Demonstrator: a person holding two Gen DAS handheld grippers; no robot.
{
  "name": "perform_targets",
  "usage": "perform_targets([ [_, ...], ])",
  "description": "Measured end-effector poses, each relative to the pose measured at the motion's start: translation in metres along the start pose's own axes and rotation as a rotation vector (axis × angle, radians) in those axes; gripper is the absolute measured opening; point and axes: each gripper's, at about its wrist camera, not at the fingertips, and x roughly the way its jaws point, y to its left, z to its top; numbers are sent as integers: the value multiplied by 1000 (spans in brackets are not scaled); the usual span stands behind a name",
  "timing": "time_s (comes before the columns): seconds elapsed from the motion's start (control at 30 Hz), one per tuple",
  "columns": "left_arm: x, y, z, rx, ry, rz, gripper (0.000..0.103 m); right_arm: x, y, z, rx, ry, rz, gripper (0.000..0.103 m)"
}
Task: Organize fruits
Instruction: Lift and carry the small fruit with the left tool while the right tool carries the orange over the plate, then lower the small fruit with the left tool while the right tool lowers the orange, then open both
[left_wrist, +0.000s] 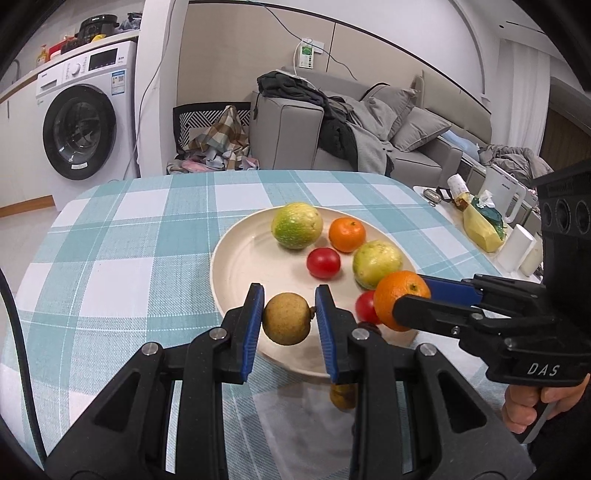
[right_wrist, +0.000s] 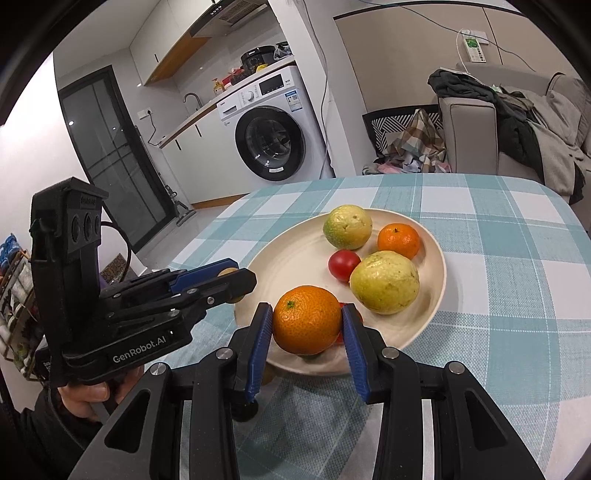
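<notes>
A cream plate (left_wrist: 255, 266) (right_wrist: 295, 258) on the checked tablecloth holds two green-yellow guavas (left_wrist: 296, 225) (left_wrist: 376, 263), a small orange (left_wrist: 347, 235) and two red tomatoes (left_wrist: 323, 262) (left_wrist: 365, 306). My left gripper (left_wrist: 289, 318) is shut on a small brown round fruit (left_wrist: 286, 319), held above the plate's near rim. My right gripper (right_wrist: 307, 325) is shut on a larger orange (right_wrist: 306, 320) (left_wrist: 400, 301) over the plate's near edge. In the right wrist view the left gripper (right_wrist: 231, 277) comes in from the left, and the brown fruit barely shows between its fingers.
Another brown fruit (left_wrist: 341, 395) lies on the cloth under the left gripper. A side table (left_wrist: 480, 236) with a yellow bag, a tissue box and white containers stands right of the table. A washing machine (left_wrist: 81, 122), a sofa with clothes (left_wrist: 351, 122) and a basket lie behind.
</notes>
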Motion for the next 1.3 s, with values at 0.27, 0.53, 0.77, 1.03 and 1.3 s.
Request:
perform_targets([
  [0.27,11,10,5,-18,2,11,26,20,6,10,-15,17,-9,39],
  [0.53,25,14,8,-26,17,11,26,34,7,16,-34,31,-33,39],
  [0.77,33,19,11,-39,31,6,26,43,10,16,-71,43,-64,39],
  [1.03,35,22,10,-48,34,2,26,52,11,17,-93,66,-93,39],
  [1.3,35,22,9,-51,36,5,26,55,13,18,-114,69,-121,39],
])
